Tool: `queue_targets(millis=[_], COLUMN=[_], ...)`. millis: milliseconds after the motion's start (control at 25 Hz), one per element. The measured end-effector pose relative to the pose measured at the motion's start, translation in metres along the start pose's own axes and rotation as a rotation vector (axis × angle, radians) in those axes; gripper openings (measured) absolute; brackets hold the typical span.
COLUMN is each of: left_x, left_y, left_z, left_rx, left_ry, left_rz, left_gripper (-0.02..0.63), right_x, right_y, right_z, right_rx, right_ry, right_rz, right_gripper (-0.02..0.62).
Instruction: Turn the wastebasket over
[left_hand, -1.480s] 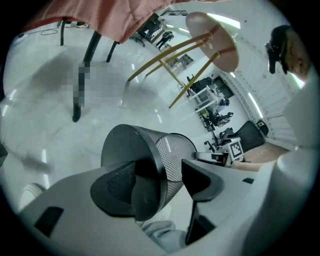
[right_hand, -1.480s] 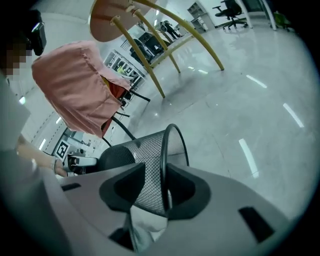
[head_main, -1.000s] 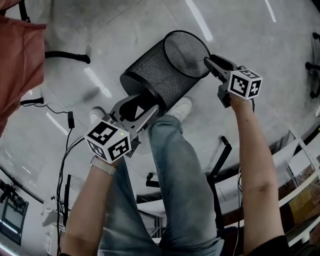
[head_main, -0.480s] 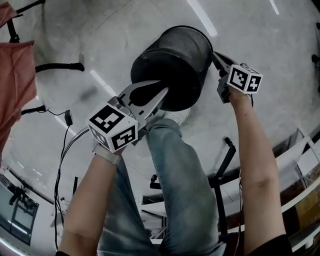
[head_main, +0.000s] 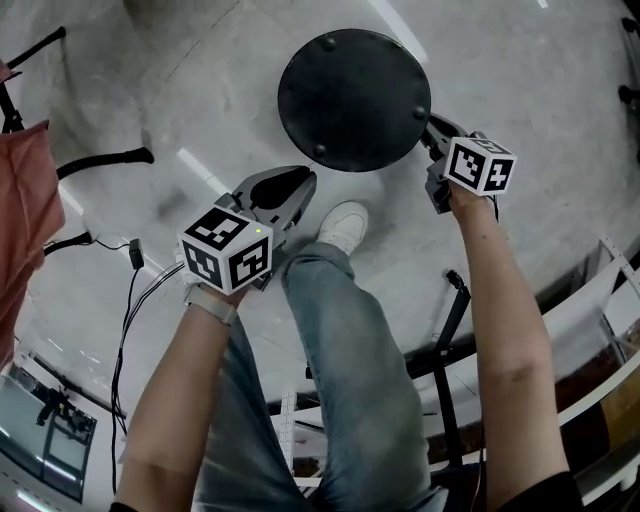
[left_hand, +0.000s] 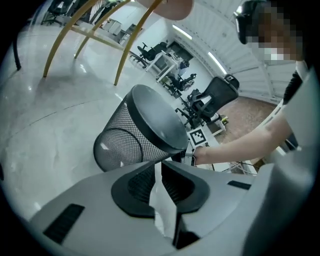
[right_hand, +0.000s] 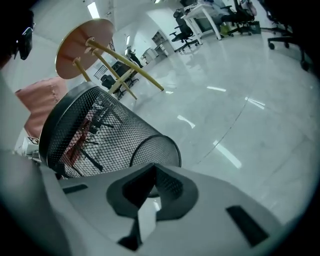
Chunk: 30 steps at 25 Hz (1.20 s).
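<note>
The black mesh wastebasket (head_main: 355, 100) is upside down in the head view, its solid round bottom facing up. In the left gripper view the wastebasket (left_hand: 145, 125) leans, with its open rim low on the left. My left gripper (head_main: 303, 182) is just short of its near side; its jaws are closing and nothing is between them (left_hand: 159, 163). My right gripper (head_main: 428, 125) is shut beside the basket's right side. In the right gripper view its tips (right_hand: 153, 166) lie at the wastebasket (right_hand: 100, 135) rim; I cannot tell whether they touch it.
A person's jeans leg and white shoe (head_main: 345, 225) are just below the basket. A red cloth (head_main: 25, 200) hangs at the left, with cables (head_main: 130, 300) on the pale floor. A wooden stool (right_hand: 82, 42) stands behind the basket. Office chairs (left_hand: 215, 95) stand further off.
The basket has turned from lying tilted, opening in sight, to bottom up. The left gripper's wide jaws have come off its base and closed. Both grippers have sunk.
</note>
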<state>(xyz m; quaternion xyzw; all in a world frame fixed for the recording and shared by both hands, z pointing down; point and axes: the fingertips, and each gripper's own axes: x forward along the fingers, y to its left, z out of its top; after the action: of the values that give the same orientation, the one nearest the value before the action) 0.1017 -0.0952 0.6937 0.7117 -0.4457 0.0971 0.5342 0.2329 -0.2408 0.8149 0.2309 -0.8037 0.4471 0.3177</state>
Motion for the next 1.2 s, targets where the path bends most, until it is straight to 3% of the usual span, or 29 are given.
queue_targets(millis=[280,440,640,800,1000,1200], left_x=[-0.003,-0.02,-0.061,-0.112,-0.186,-0.286], left_y=[-0.01,-0.025,-0.06,-0.101,-0.152,-0.197], left_z=[0.006,0.017,0.032,0.053,0.074,0.083], left_rx=[0.007,-0.021,0.05,0.144,0.321,0.372], left_ry=[0.006,-0.013,-0.003,-0.003,0.048,0.045], left_rz=[-0.023,-0.076,-0.137,-0.215,-0.311,-0.335], left_gripper=[0.032,0.032,0.032,0.031,0.015,0.014], right_x=[-0.014,-0.034,-0.079,-0.125,-0.182,-0.255], right_y=[0.006,0.019,0.06,0.12,0.219,0.343], right_z=[0.002,0.005,0.01,0.016,0.03,0.036], right_rx=[0.017,0.028,0.026,0.008,-0.055,-0.024], right_ry=[-0.032,-0.065,-0.134,-0.212,-0.287,-0.391], right_rz=[-0.03,-0.07,-0.128,-0.168,-0.192,-0.187], right_gripper=[0.011,0.011,0.011,0.011,0.011,0.011])
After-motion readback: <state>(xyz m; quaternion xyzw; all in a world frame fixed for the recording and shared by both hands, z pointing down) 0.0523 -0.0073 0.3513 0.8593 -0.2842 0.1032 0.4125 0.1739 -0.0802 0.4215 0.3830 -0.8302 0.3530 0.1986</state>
